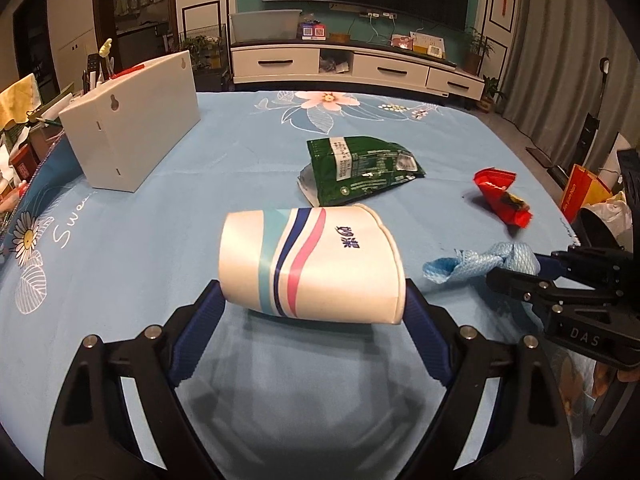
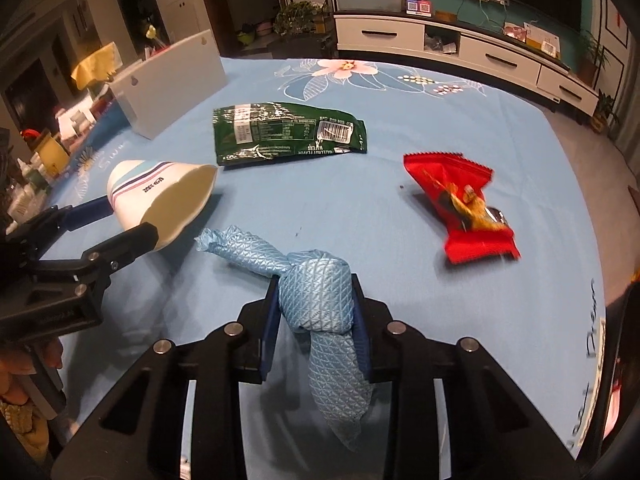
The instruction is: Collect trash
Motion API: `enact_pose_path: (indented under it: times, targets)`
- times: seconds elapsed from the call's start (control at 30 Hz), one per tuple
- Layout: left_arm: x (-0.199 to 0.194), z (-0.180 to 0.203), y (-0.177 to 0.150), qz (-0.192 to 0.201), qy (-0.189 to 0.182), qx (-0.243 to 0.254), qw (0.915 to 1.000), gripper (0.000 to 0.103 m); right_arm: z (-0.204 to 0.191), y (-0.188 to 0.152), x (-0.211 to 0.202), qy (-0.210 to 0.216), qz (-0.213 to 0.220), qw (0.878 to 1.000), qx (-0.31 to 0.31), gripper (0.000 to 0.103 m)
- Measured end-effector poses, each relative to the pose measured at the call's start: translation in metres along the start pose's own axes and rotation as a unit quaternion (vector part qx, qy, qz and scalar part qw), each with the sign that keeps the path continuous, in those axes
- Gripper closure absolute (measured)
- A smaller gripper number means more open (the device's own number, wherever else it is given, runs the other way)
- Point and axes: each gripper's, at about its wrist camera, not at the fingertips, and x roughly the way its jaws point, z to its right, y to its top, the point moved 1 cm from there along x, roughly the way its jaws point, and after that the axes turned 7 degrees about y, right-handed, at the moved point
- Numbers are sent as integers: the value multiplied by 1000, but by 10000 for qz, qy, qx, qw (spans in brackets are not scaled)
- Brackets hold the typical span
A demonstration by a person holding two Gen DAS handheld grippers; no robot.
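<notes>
A white paper cup (image 1: 308, 264) with blue and pink stripes lies on its side between the pads of my left gripper (image 1: 312, 300), which is shut on it just above the blue cloth. From the right wrist the same cup (image 2: 160, 196) shows at the left, its mouth facing me. My right gripper (image 2: 316, 312) is shut on a knotted light-blue cloth (image 2: 316, 292), whose ends stick out front and back. In the left wrist view that cloth (image 1: 480, 264) and the right gripper (image 1: 516, 270) sit at the right. A green wrapper (image 2: 288, 132) and a red wrapper (image 2: 460, 204) lie flat farther out.
A white box (image 1: 128, 128) stands at the table's far left beside clutter. The blue flowered tablecloth (image 2: 360, 92) covers the whole table. A white TV cabinet (image 1: 360, 64) runs behind it. Bags (image 1: 588, 196) sit off the right edge.
</notes>
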Motion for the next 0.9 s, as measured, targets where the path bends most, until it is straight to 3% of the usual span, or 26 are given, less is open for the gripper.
enact_pose_path:
  times: [0.9]
  targets:
    - [-116,57,-31,472,-269,318,9980,16,0,-75,-132,-188,885,9943,557,70]
